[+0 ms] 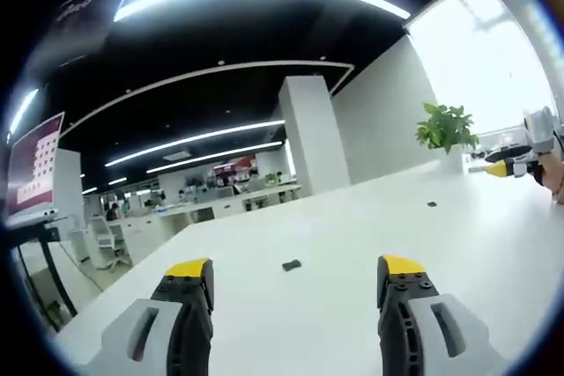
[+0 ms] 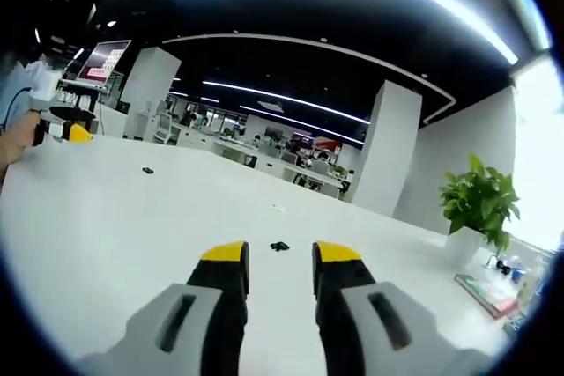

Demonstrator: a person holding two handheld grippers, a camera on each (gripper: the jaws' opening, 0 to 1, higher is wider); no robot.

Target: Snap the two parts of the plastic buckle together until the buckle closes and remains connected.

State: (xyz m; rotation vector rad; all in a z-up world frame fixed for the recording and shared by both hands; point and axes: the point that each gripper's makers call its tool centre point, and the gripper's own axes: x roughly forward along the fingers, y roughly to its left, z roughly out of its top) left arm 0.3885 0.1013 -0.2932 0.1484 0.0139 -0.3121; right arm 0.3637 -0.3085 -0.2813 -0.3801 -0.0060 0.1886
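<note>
Two small dark buckle parts are lying well apart on the white table [image 1: 493,244], so the coming move is turning on which jaws are facing which piece. In the left gripper view, the near buckle part [image 1: 291,265] is sitting straight ahead of the left gripper [image 1: 298,272], between the lines of its two yellow-tipped jaws and a little beyond their tips; its long axis seems to be running crosswise to the jaws, though it is too small to be sure. The jaws are standing wide apart, gripping nothing. The far buckle part [image 1: 431,204] is lying further off to the right, toward the potted plant [image 1: 447,129], where the other gripper is entering the view at the edge. In the right gripper view, a buckle part [image 2: 279,246] is lying just ahead of the right gripper [image 2: 279,257], in line with the narrow gap its jaws are leaving, untouched by either. Each gripper looks nearest its own piece, so each would likely be reaching forward. No containers are showing on the table.
</note>
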